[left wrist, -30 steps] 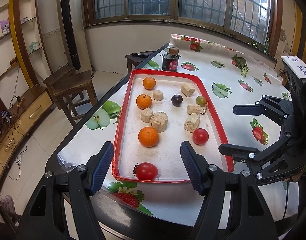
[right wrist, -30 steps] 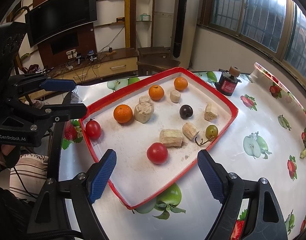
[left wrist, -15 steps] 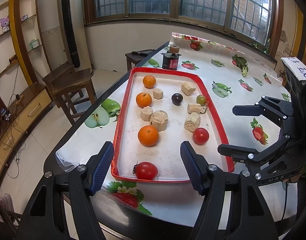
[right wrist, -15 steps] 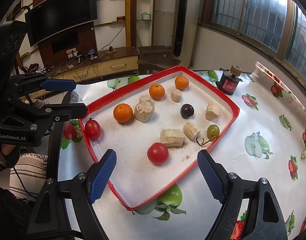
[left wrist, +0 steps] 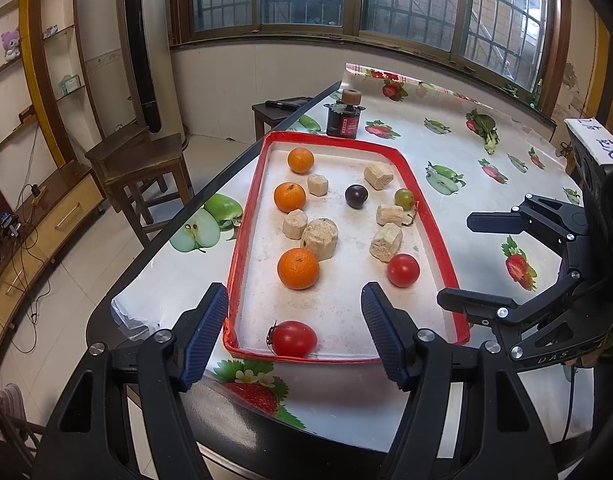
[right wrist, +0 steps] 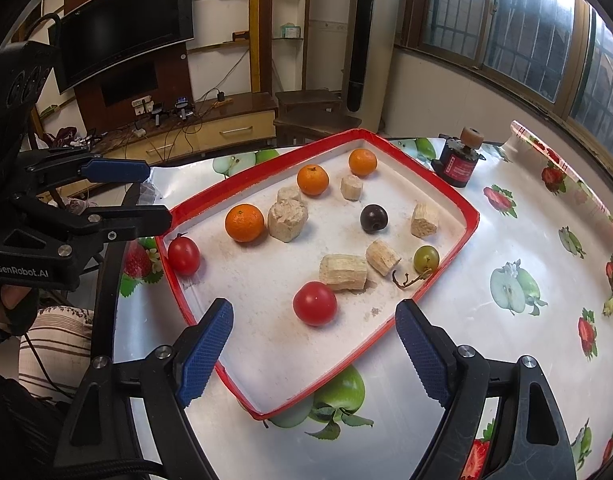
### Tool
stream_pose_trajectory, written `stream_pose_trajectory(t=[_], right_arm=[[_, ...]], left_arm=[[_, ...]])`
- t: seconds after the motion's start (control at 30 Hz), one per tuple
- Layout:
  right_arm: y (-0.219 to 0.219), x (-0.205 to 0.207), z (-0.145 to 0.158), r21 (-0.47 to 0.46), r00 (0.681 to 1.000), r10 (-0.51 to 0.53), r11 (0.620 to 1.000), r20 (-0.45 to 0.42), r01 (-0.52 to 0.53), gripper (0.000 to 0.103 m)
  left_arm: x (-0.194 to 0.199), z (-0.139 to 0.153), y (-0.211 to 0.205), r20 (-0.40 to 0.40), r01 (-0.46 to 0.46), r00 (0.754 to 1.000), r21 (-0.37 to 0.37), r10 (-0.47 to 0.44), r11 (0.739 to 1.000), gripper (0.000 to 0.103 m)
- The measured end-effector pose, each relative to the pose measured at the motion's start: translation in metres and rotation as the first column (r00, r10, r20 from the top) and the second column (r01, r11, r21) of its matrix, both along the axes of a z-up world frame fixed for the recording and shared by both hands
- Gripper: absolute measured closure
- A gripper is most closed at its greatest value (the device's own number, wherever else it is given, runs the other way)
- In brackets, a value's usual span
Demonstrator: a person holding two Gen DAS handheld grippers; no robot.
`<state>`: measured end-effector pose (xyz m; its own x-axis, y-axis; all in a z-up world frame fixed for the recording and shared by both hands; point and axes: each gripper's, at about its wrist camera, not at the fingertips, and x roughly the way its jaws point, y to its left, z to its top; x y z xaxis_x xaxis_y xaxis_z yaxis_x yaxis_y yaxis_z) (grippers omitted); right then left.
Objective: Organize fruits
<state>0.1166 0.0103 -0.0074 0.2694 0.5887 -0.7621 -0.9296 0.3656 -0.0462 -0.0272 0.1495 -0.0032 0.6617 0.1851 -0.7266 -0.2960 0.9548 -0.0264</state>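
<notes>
A red-rimmed white tray [left wrist: 244, 236] [right wrist: 450, 196] holds three oranges, the nearest [left wrist: 298, 268] [right wrist: 244, 223], two tomatoes [left wrist: 295, 338] [left wrist: 403, 270], a dark plum [left wrist: 356, 196] [right wrist: 373, 218], a green grape [left wrist: 403, 198] [right wrist: 426, 257] and several beige chunks [left wrist: 319, 238]. My left gripper [left wrist: 294, 334] is open and empty, above the tray's near end over the near tomato. My right gripper [right wrist: 314, 338] is open and empty, above the tray's side near the other tomato [right wrist: 315, 303]. Each gripper shows in the other's view: the right one [left wrist: 482, 262], the left one [right wrist: 142, 192].
A dark jar with a cork lid [left wrist: 343, 117] [right wrist: 460, 158] stands beyond the tray's far end. The table has a fruit-print cloth [left wrist: 486, 168]. The table's edge runs close along the tray's left side. Wooden stools [left wrist: 142, 164] stand on the floor beside it.
Both grippers have drifted slightly; the tray and fruit have not moved. Both stay open.
</notes>
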Motion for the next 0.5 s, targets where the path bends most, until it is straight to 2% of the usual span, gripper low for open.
stream_pose_trajectory(t=[0.37, 0.5], right_arm=[[-0.0005, 0.0001, -0.0016, -0.001, 1.000, -0.004, 1.000, -0.003, 0.004, 0.018], [-0.0026, -0.0019, -0.0007, 0.003, 1.000, -0.006, 1.000, -0.003, 0.006, 0.018]], left_arm=[[-0.0010, 0.0023, -0.0003, 0.000, 0.002, 1.000, -0.003, -0.002, 1.000, 0.034], [0.0004, 0.0034, 0.0010, -0.015, 0.006, 1.000, -0.030, -0.007, 1.000, 0.034]])
